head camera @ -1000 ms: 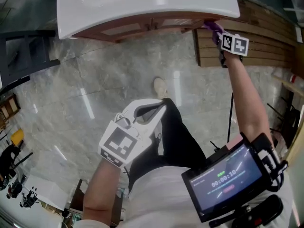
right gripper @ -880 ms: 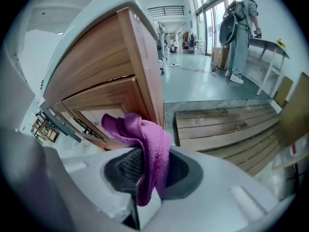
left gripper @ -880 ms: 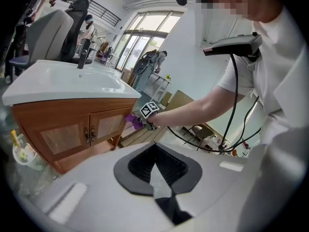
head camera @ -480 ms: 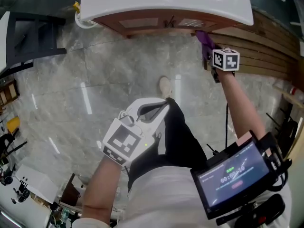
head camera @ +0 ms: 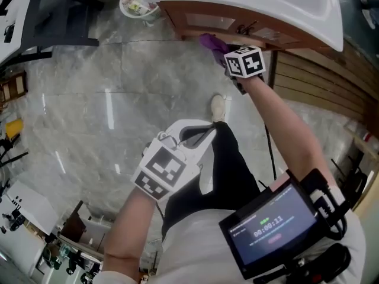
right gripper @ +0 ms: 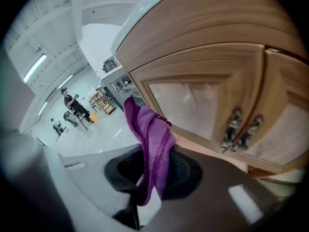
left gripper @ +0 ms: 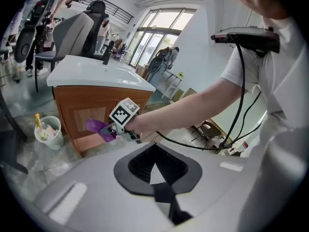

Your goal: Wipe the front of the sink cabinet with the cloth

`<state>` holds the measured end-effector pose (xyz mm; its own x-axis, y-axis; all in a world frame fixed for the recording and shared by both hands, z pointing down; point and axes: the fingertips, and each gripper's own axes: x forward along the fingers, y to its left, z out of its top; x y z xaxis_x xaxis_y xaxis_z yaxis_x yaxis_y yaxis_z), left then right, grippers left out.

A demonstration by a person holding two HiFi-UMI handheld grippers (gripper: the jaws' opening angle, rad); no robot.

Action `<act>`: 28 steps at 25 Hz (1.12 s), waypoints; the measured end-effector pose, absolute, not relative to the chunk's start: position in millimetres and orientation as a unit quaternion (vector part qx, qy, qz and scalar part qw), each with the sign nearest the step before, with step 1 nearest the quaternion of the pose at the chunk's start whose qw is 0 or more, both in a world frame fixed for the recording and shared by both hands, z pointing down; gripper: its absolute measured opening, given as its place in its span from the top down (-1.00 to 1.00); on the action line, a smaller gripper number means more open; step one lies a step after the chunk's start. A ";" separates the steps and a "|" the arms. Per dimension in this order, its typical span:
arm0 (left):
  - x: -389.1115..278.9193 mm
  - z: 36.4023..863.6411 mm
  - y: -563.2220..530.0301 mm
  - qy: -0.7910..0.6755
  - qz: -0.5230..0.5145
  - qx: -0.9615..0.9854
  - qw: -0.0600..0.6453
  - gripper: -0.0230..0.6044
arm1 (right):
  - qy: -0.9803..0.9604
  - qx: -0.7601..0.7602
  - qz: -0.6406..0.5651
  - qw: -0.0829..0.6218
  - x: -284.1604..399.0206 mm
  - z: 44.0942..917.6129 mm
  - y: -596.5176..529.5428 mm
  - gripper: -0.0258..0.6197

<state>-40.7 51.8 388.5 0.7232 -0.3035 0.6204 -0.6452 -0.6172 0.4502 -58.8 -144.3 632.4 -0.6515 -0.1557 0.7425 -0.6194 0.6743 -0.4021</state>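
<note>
Cloth [right gripper: 150, 139] is clamped in the fingers of your right gripper [right gripper: 150, 180]; press it flat across the cabinet front [right gripper: 193, 100]. Your left gripper [left gripper: 155, 180] has its fingers closed on nothing.

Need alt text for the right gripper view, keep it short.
The right gripper is shut on a purple cloth, held up close to the wooden front of the sink cabinet. Two metal door handles sit to the cloth's right. At far left, people stand in a bright hall.
</note>
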 end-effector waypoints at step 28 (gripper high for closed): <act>-12.9 448.9 40.8 -0.174 0.329 0.827 0.421 0.90 | -0.818 0.286 0.358 0.348 -57.3 671.5 -213.6 0.67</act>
